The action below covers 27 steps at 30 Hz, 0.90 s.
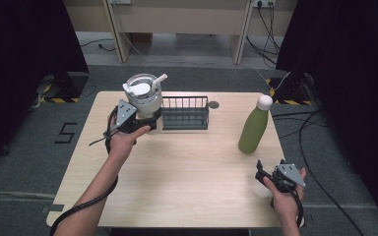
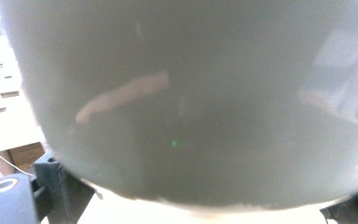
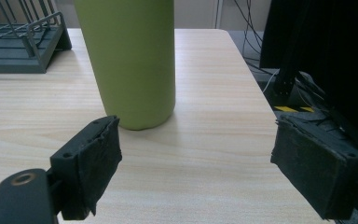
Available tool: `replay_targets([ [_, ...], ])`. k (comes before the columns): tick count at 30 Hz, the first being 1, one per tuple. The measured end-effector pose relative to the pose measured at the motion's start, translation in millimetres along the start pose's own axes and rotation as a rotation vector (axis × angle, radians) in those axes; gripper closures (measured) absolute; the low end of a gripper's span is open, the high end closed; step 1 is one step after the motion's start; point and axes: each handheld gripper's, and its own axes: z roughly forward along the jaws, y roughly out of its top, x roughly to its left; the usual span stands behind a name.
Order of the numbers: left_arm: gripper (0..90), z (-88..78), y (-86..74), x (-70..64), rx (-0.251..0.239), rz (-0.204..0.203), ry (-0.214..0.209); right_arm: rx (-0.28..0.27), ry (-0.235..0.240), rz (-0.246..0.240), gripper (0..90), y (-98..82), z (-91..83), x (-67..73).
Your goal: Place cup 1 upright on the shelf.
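At about ten o'clock on the table, the left tool is clamped on a white tumbler with a clear lid and straw, held just left of the dark wire dish rack. At two o'clock a green bottle with a white cap stands upright. At four o'clock the right tool hovers with jaws apart, gripping nothing.

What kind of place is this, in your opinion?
Probably a lab or recording room, not a home: black curtains at both sides, loose cables on the grey carpet, and yellow-black tape beside the wooden table.
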Motion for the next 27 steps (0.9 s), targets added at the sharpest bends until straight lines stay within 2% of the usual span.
replay_targets([
  [27,9.1,18.4,5.8,2.3,-0.003,-0.006,0.009,-0.001,-0.002,-0.003,15.1,-0.5,0.3,-1.2],
])
